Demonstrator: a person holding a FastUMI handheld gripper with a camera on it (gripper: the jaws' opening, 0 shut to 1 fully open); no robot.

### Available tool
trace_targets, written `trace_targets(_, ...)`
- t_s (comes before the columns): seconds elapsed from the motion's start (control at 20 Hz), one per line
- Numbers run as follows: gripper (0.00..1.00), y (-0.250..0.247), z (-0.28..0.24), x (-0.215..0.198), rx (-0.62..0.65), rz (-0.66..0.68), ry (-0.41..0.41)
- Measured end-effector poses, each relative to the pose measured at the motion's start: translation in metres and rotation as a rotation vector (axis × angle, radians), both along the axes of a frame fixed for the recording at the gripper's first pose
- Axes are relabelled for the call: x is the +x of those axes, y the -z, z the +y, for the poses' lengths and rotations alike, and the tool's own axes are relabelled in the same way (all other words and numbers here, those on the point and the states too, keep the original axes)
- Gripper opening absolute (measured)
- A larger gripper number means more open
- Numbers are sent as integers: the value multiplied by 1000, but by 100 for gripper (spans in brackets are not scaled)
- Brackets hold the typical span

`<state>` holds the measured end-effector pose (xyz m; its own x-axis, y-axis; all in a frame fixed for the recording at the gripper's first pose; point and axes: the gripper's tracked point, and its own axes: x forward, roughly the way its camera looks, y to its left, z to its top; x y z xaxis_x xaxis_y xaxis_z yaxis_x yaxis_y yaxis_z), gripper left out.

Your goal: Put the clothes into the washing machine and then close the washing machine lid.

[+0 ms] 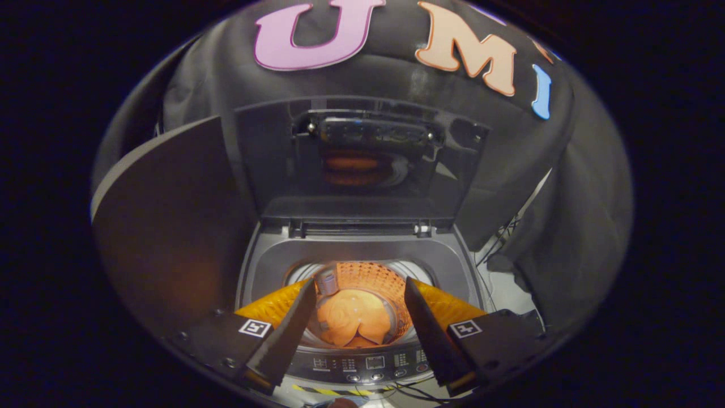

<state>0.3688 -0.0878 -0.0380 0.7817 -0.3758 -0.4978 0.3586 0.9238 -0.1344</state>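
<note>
1. I held the black two-finger claw (359, 309) above the grey top-loading washing machine (272, 266), its fingers spread wide and gripping nothing.
2. The orange clothes (354, 320) lay down in the perforated metal drum (368, 277), seen between the fingers and just beyond their tips, toward 12 o'clock from the claw.
3. The dark, glossy washing machine lid (362, 158) stood raised at 12 o'clock past the drum, leaning back against the black cloth wall.
4. The control panel (368, 362), with its row of round buttons, sat at 6 o'clock from the drum, between the finger bases.
5. A dark flat panel (170, 215) stood at 9 o'clock beside the machine.
6. Black cables (498, 238) hung at 3 o'clock.
</note>
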Motion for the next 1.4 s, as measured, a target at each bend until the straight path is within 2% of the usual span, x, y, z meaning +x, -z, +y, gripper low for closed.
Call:
trace_targets(0.25,98,-21,9,-39,-47,-135,19)
trace_targets(0.7,98,-22,51,-97,-20,-185,-14)
trace_targets(1.05,98,-77,80,-115,-26,-376,-38)
trace_targets(1.4,98,-132,67,-112,-87,-539,-19)
